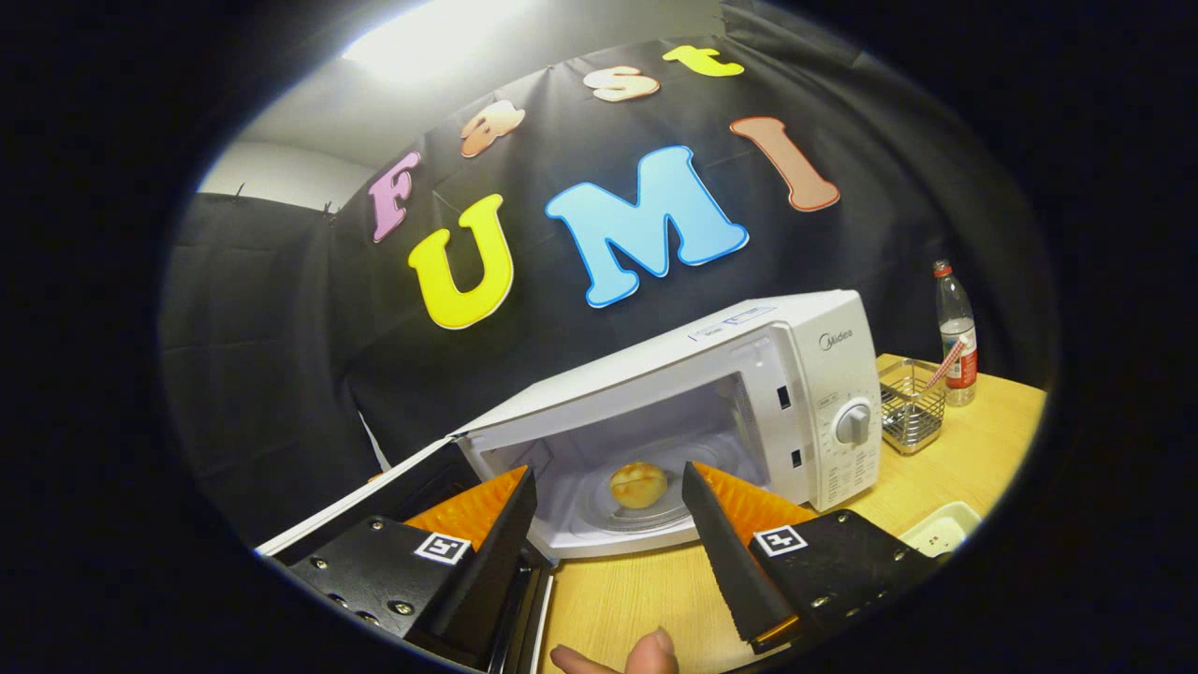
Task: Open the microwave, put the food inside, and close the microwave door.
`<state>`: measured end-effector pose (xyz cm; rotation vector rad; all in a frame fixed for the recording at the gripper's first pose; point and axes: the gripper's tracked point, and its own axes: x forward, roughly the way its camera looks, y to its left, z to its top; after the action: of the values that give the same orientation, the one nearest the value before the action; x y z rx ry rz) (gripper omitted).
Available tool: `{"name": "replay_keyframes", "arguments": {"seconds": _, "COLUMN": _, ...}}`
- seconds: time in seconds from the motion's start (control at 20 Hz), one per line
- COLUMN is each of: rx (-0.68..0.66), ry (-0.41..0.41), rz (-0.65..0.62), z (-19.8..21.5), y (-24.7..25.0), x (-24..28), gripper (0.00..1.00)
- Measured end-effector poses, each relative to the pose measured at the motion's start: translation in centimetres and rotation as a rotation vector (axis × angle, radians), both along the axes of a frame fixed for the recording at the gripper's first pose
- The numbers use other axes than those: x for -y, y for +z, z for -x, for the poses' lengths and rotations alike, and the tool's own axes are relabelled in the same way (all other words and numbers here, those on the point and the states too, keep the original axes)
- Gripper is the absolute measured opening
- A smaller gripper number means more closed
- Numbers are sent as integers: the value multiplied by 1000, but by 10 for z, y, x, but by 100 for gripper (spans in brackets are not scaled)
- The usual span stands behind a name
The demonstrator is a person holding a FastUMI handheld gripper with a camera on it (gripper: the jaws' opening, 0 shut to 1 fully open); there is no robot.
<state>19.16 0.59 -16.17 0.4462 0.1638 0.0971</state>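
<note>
Open microwave point(805, 374) with a bun point(638, 484) inside, seen past an empty gripper point(608, 487).

The gripper's fingers are spread apart, holding nothing. The bun sits on the glass plate point(599, 515) beyond them. The door point(374, 496) hangs open. A bottle point(956, 332) and wire basket point(910, 407) stand beside the microwave.

The microwave point(749, 393) stands on the wooden table point(973, 459) with its door point(374, 496) swung wide open to the left, so the mouth of the cavity is unblocked. The gripper point(608, 491) hangs just before that mouth, fingers spread apart, nothing between them. Inside, a bread roll point(638, 485) sits on the glass turntable point(618, 515), with free room around it up to the cavity walls. The open door bars the way from the left. To the right, beside the control panel, a wire basket point(910, 407), a bottle point(956, 332) and a white dish point(941, 527) take up table space. Fingertips point(650, 649) of a hand rest at the near table edge.
</note>
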Motion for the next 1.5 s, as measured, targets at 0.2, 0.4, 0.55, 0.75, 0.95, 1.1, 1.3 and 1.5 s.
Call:
{"name": "replay_keyframes", "arguments": {"seconds": 0.2, "rx": 27, "ry": 14, "rz": 30, "z": 46, "y": 17, "x": 13, "gripper": 94}}
{"name": "replay_keyframes", "arguments": {"seconds": 0.4, "rx": 70, "ry": -34, "rz": -24, "z": 80, "y": 52, "x": 12, "gripper": 94}}
{"name": "replay_keyframes", "arguments": {"seconds": 0.55, "rx": 88, "ry": -60, "rz": 32, "z": 92, "y": 64, "x": -2, "gripper": 94}}
{"name": "replay_keyframes", "arguments": {"seconds": 0.75, "rx": 221, "ry": 133, "rz": 18, "z": 128, "y": 110, "x": -73, "gripper": 94}}
{"name": "replay_keyframes", "arguments": {"seconds": 0.95, "rx": 393, "ry": 367, "rz": 110, "z": 178, "y": 146, "x": -159, "gripper": 94}}
{"name": "replay_keyframes", "arguments": {"seconds": 1.1, "rx": 438, "ry": 477, "rz": 193, "z": 198, "y": 141, "x": -213, "gripper": 94}}
{"name": "replay_keyframes", "arguments": {"seconds": 1.3, "rx": 336, "ry": 610, "rz": 163, "z": 210, "y": 98, "x": -266, "gripper": 66}}
{"name": "replay_keyframes", "arguments": {"seconds": 1.5, "rx": 189, "ry": 598, "rz": 206, "z": 194, "y": 43, "x": -282, "gripper": 21}}
